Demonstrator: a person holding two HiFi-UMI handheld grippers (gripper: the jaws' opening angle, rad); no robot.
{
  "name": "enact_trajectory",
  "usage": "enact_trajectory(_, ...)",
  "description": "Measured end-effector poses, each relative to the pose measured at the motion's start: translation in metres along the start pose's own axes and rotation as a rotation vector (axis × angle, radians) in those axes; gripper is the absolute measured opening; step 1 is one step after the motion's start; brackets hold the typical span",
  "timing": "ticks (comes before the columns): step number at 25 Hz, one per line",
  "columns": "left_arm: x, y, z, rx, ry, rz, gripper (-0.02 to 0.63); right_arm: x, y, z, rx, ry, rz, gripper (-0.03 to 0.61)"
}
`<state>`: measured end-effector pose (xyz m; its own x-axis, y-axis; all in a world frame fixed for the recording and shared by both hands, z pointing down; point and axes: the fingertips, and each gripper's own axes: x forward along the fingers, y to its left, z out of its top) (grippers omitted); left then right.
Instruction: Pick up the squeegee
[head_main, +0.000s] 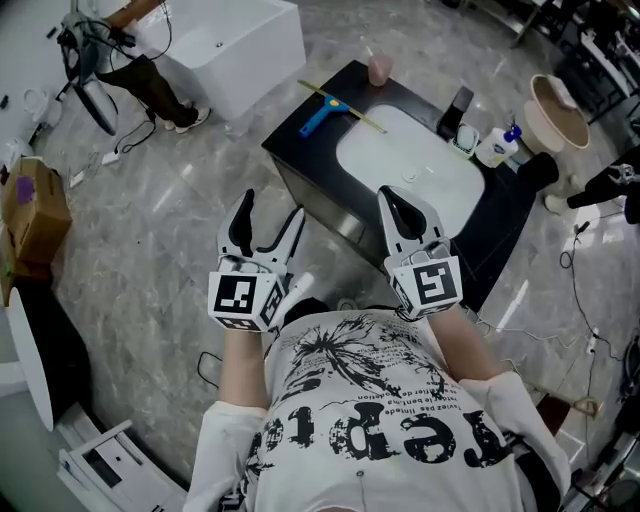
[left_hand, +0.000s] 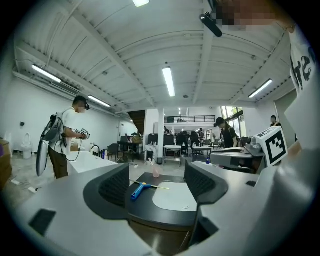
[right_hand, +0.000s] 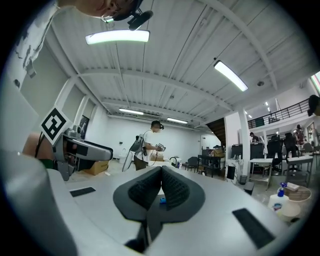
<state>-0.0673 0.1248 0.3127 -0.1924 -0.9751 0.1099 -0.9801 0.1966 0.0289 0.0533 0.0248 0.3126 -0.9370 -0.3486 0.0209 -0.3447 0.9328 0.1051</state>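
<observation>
The black surface (head_main: 300, 140) holds a white sink (head_main: 410, 170); its near edge is partly hidden behind the right hand-held gripper (head_main: 390, 200); that one's jaws are pressed together on nothing, and they block most of its own view; a tiny blue bit shows low between them, too small to tell; the left hand-held gripper (head_main: 272, 205) is wide open and empty; the squeegee (head_main: 325, 113) lies flat on the surface's far corner, just beside the sink, well apart from both; a pink cup (head_main: 379, 70) stands near it.
</observation>
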Motion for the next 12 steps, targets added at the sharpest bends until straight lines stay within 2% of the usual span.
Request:
enact_trajectory(8, 0.125, 0.020, -0.039, 0.024, 0.166, -0.125, 0.341, 0.057, -0.064, -0.035, 0.032, 0.074, -0.106, 0.015)
enact_trajectory(12, 0.193, 0.040, -0.058, 0.031, 0.242, -0.207, 0.341, 0.096, -0.099, -0.050, 0.065, 0.116, -0.201, 0.014)
